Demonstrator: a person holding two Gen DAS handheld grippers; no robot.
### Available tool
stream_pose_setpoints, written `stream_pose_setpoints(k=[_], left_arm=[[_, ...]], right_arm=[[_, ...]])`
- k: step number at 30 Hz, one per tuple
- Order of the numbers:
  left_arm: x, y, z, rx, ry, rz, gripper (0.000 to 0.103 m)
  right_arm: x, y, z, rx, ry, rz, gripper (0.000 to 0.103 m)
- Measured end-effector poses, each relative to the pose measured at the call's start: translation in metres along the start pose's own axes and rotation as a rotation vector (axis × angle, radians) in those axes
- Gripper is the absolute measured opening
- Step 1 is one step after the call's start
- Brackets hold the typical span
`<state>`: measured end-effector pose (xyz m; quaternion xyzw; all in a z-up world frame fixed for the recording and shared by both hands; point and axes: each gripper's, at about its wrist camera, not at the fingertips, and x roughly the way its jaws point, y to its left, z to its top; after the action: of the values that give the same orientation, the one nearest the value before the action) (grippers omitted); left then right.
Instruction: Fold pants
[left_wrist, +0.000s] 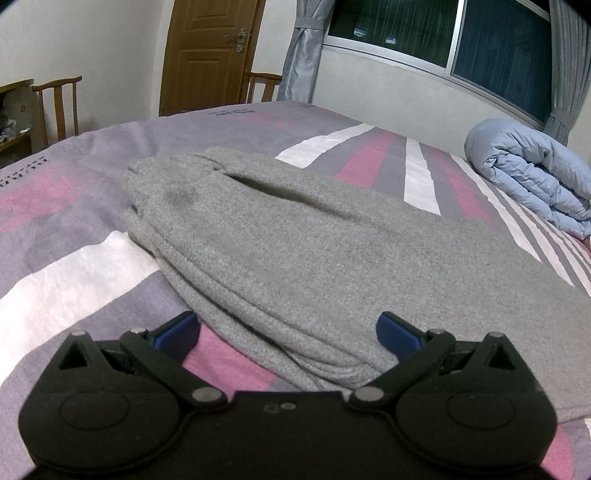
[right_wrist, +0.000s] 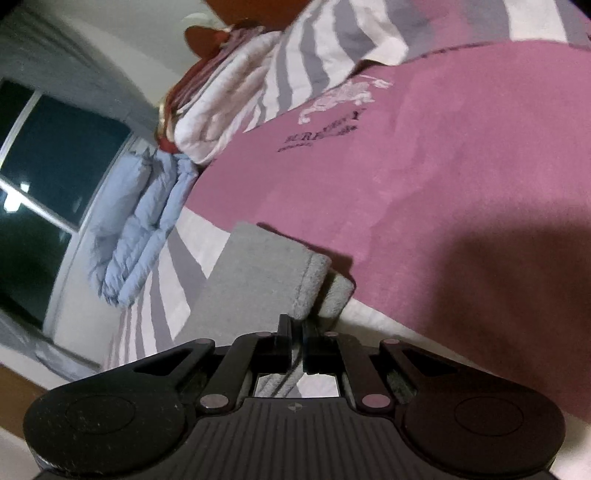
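Observation:
Grey knit pants (left_wrist: 295, 251) lie on the striped bed sheet (left_wrist: 74, 280), legs stacked in layers, the waist with a pocket slit at the far end. My left gripper (left_wrist: 288, 332) is open, its blue-tipped fingers (left_wrist: 397, 332) straddling the near folded edge of the pants, low over the sheet. In the right wrist view my right gripper (right_wrist: 295, 332) is shut on the pants' leg end (right_wrist: 266, 273); the grey cuffs (right_wrist: 314, 284) stick out past the fingers, over the pink part of the sheet (right_wrist: 443, 184).
A folded light blue quilt (left_wrist: 532, 173) lies at the bed's right side under the window (left_wrist: 480, 40); it also shows in the right wrist view (right_wrist: 136, 221). Striped pillows (right_wrist: 229, 107) lie at the bed head. A wooden door (left_wrist: 210, 55) and chairs (left_wrist: 59, 107) stand beyond the bed.

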<state>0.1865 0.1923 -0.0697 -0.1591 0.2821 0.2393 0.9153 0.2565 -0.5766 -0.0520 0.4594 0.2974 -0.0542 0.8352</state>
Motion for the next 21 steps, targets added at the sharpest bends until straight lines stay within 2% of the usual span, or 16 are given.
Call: stream_pose_setpoints(k=[4,9,11,13,16,19,21], left_arm=[[0.000,-0.002,0.000,0.000,0.000,0.000,0.097],[0.000,-0.002,0.000,0.001,0.000,0.002,0.097],[0.000,-0.001,0.000,-0.001,0.000,0.001,0.097],[0.000,-0.001,0.000,-0.001,0.000,0.000,0.097],[0.001,-0.002,0.000,-0.003,-0.002,-0.001,0.097],[0.000,0.000,0.001,-0.007,-0.001,-0.011,0.096],[-0.009,0.006,0.005,-0.023,-0.021,-0.035,0.093]], right_arm=[[-0.001,-0.004,0.008,-0.015,0.028,0.037,0.006],[0.000,0.008,0.011,-0.125,0.032,0.000,0.005],[0.009,0.001,0.010,-0.075,0.077,-0.011,0.005],[-0.001,0.002,0.010,-0.057,0.057,0.000,0.006],[-0.026,0.007,0.005,-0.105,-0.002,-0.010,0.017],[-0.044,0.005,-0.006,-0.122,-0.015,0.019,0.044],[-0.053,0.010,-0.016,-0.147,-0.013,0.040,0.047]])
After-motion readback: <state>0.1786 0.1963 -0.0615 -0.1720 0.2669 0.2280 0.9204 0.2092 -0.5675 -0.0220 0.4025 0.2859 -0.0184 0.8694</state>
